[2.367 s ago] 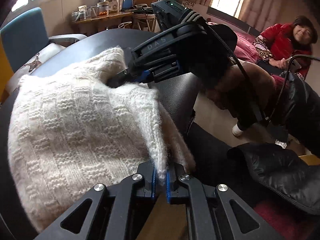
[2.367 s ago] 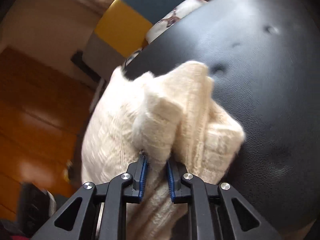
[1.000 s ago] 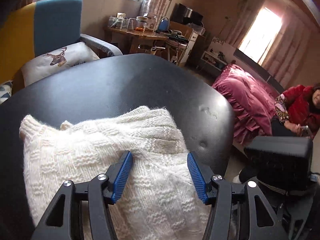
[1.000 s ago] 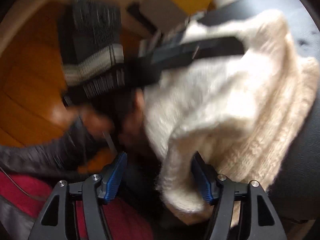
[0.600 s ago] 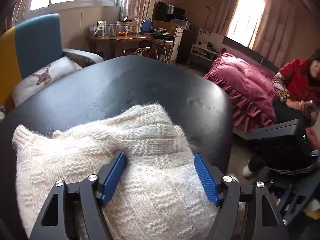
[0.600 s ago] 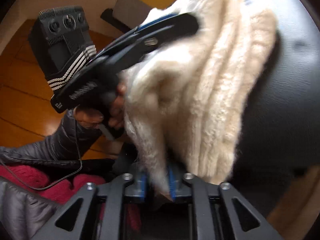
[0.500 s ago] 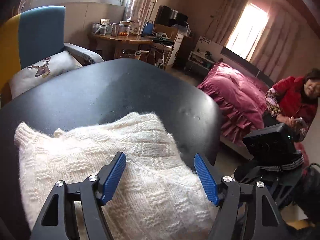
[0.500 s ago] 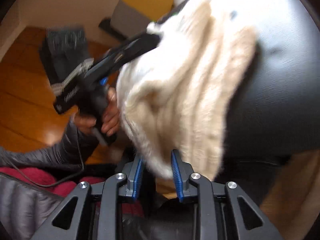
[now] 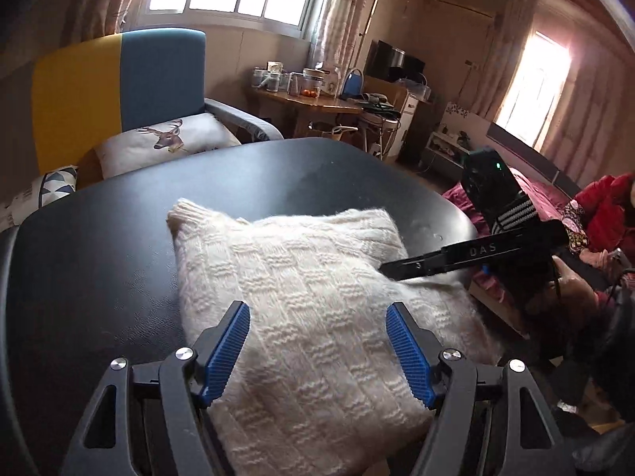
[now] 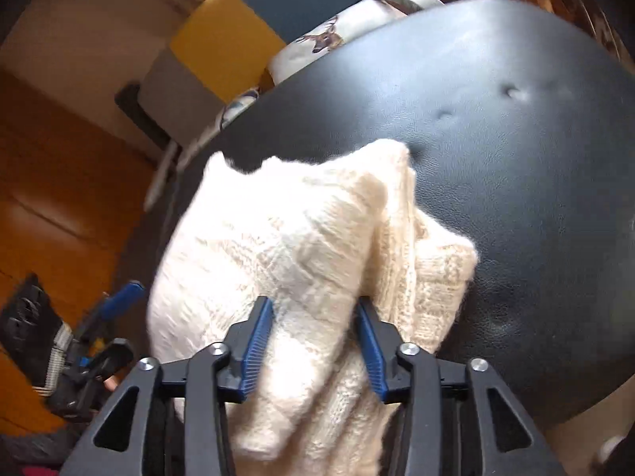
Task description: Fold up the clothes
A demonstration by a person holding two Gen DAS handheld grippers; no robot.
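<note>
A cream knitted sweater [image 9: 309,297] lies folded in a thick square on the black leather surface [image 9: 99,261]. My left gripper [image 9: 317,341] hovers open just above the sweater's near edge, and its blue pads [image 9: 228,349] hold nothing. From the right, my right gripper [image 9: 387,267] reaches in at the sweater's right edge. In the right wrist view that gripper [image 10: 313,337] is partly open, with a bulky fold of the sweater [image 10: 285,246] bulging between its jaws. The left gripper's blue fingers [image 10: 123,297] show low on the left, beside the sweater.
A yellow and blue armchair [image 9: 119,83] with a deer cushion [image 9: 166,142] stands behind the surface. Farther back is a wooden table [image 9: 309,103] with jars. To the right are a pink bed [image 9: 535,194] and a seated person in red [image 9: 603,210]. The wooden floor [image 10: 47,182] lies to the left.
Both grippers were shut on the sweater 2.4 s ago. The left one has let go and stays open. The right one re-gripped the edge, and its jaws have since widened.
</note>
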